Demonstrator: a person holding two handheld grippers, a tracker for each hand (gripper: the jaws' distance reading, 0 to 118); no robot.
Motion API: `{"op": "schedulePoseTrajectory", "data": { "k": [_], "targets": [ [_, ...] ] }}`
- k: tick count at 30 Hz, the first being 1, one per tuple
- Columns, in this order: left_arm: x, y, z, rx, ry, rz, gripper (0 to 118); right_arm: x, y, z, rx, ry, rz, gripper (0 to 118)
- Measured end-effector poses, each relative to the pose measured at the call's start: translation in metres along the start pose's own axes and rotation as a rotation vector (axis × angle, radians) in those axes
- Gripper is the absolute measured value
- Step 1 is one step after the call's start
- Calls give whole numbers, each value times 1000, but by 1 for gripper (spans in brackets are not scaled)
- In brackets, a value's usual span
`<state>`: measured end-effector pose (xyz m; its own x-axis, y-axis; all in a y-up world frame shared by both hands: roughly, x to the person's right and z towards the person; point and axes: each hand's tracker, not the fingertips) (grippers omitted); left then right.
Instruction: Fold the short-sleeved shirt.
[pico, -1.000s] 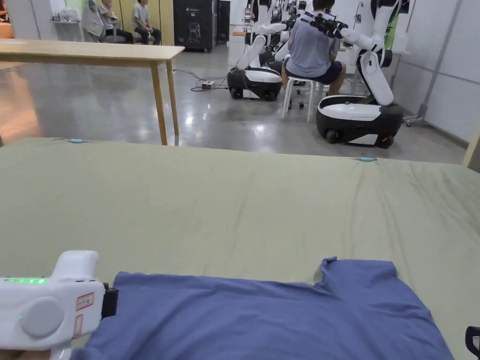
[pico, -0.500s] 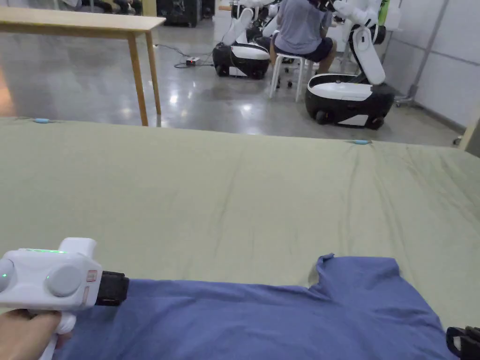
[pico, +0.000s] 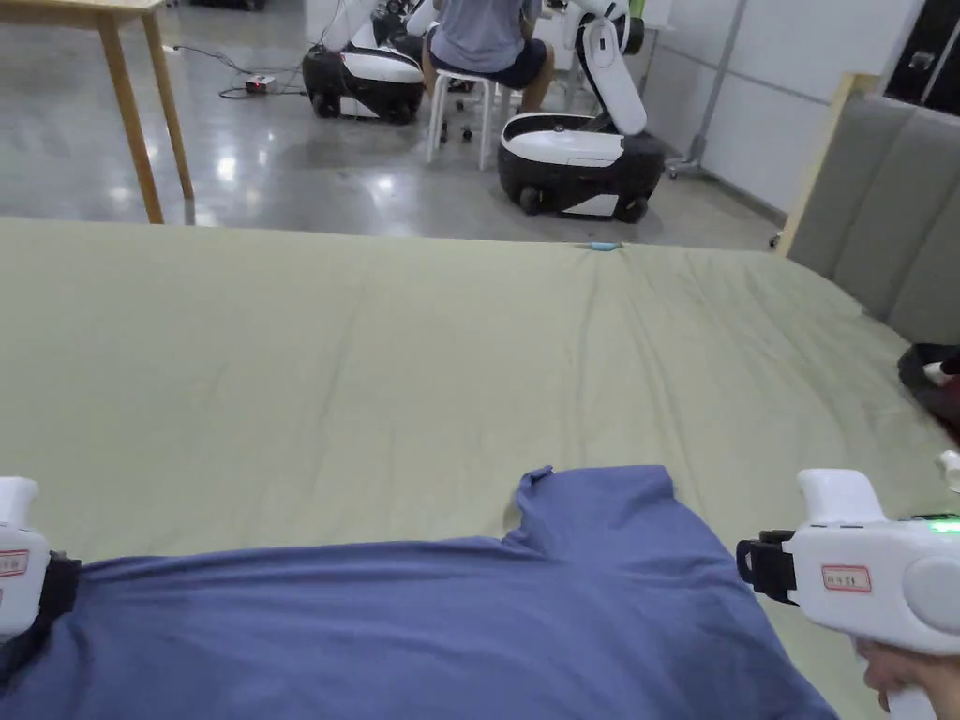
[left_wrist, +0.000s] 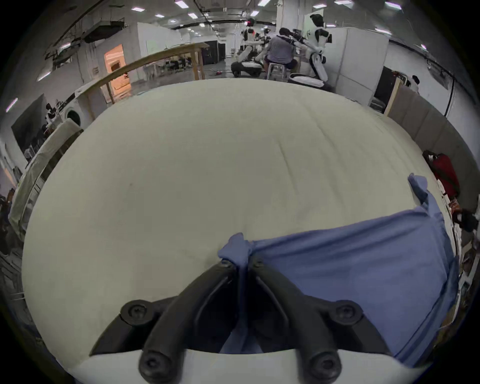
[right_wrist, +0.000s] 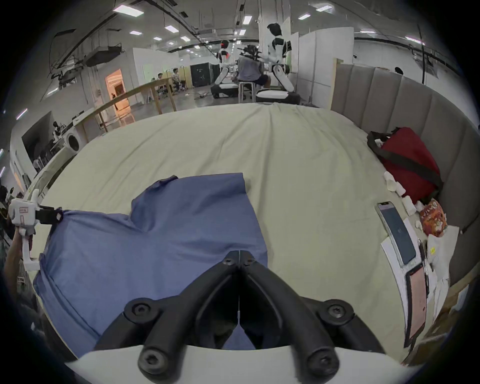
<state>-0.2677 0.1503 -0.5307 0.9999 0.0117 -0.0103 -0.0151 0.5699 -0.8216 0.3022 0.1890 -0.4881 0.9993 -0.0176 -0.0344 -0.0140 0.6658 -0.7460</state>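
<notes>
Between the jaws of the left claw a bunched corner of the blue short-sleeved shirt is pinched tight, and the rest of the shirt spreads flat to that claw's right over the green bed sheet. Over the shirt's opposite edge the right claw is clenched, jaws meeting; whether fabric is caught there is unclear. Right of it lies a phone, and farther off a red bag.
</notes>
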Motion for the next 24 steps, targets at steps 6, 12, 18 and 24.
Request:
{"op": "schedulePoseTrajectory", "data": {
  "k": [6, 12, 18, 24],
  "targets": [
    [-4, 1, -4, -16, -15, 30, 5, 10, 24, -41, -114, 28, -17, 52],
    [-6, 2, -8, -18, -8, 26, 5, 14, 31, -69, -169, 10, 0, 109],
    [-8, 2, -4, -8, -6, 39, 5, 6, 18, -67, -161, 13, 55, 6],
    [-16, -3, 40, 45, -45, 50, 5, 12, 20, -10, -40, 85, -16, 6]
  ]
}}
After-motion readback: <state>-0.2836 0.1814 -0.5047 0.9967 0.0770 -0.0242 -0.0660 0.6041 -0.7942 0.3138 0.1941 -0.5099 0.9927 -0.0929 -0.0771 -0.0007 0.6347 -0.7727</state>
